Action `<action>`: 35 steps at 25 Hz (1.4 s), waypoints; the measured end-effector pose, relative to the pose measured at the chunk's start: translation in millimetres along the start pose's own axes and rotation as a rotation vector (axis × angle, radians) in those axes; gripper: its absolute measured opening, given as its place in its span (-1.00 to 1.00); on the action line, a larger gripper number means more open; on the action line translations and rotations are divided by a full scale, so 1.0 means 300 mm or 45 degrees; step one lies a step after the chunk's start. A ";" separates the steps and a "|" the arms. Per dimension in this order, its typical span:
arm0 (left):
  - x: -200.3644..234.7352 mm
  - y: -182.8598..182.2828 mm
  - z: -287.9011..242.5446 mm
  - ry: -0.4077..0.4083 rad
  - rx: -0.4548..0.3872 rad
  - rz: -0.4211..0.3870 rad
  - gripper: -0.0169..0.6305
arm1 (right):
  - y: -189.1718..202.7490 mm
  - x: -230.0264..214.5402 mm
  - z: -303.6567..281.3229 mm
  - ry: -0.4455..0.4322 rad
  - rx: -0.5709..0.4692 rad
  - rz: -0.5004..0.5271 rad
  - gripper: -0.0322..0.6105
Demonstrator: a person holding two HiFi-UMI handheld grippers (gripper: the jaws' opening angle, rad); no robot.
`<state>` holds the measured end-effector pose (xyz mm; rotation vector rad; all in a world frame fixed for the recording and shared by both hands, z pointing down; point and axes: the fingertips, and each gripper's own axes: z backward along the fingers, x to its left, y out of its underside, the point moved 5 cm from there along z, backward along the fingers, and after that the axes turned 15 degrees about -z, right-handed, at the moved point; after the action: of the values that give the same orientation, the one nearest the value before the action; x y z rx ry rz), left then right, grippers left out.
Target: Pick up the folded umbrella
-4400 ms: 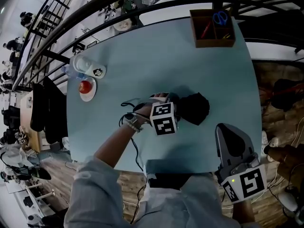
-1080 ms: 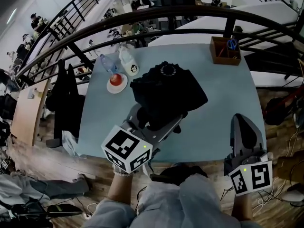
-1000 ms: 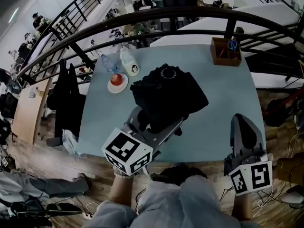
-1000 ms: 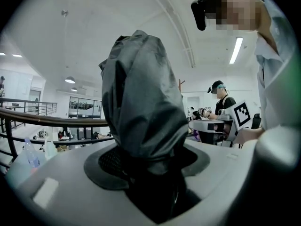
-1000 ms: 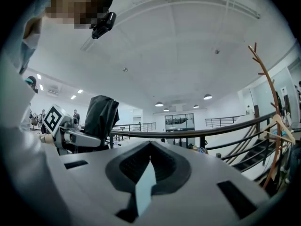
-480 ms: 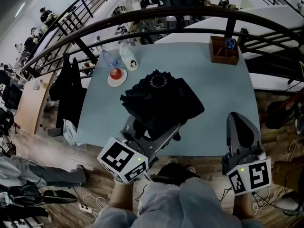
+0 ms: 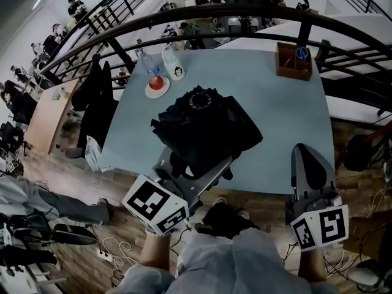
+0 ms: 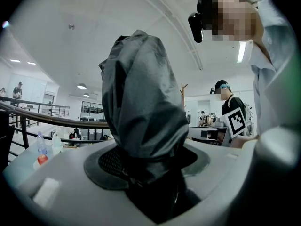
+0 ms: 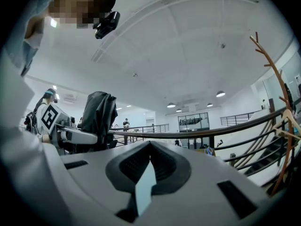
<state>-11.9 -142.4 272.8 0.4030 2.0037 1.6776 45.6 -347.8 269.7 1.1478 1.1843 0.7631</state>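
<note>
The folded black umbrella (image 7: 205, 124) stands upright in the air over the pale blue table (image 7: 269, 115), its round tip facing up at me. My left gripper (image 7: 196, 164) is shut on its lower end. In the left gripper view the grey-black fabric bundle (image 8: 141, 107) rises straight out of the left gripper (image 8: 150, 173) between the pads. My right gripper (image 7: 309, 164) hovers at the table's near right edge, shut and holding nothing. In the right gripper view the right gripper (image 9: 149, 168) shows only a thin sliver between its pads, with the umbrella (image 9: 99, 114) off to the left.
A wooden box with scissors (image 7: 294, 60) sits at the far right corner. A plate with a red apple (image 7: 157, 84), a bottle (image 7: 147, 63) and a white cup (image 7: 173, 63) stand at the far left. A dark railing (image 7: 245, 14) runs behind the table.
The umbrella, which lay on the table in the left gripper 4.4 s ago, is now lifted and held upright. Over the last second it stays held; the right gripper has barely moved.
</note>
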 end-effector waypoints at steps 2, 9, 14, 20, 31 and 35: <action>-0.005 -0.008 0.001 0.010 -0.016 0.014 -0.06 | -0.005 -0.001 0.000 -0.004 -0.004 -0.001 -0.90; -0.026 -0.036 0.002 0.018 -0.060 0.043 -0.06 | -0.034 -0.012 0.029 0.004 -0.016 0.012 -0.90; -0.031 -0.041 0.003 0.009 -0.054 0.037 -0.06 | -0.049 -0.014 0.036 0.000 -0.023 0.022 -0.90; -0.029 -0.037 -0.002 -0.003 -0.067 0.042 -0.06 | -0.050 -0.020 0.026 -0.015 -0.035 0.028 -0.90; -0.030 -0.040 -0.006 -0.027 -0.055 0.035 -0.06 | -0.056 -0.026 0.021 -0.037 -0.040 0.028 -0.90; -0.026 -0.038 -0.008 -0.030 -0.051 0.033 -0.06 | -0.051 -0.028 0.017 -0.042 -0.037 0.026 -0.90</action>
<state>-5.7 -150.7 263.4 0.4343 1.9530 1.7180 46.7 -361.3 257.4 1.1463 1.1324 0.7718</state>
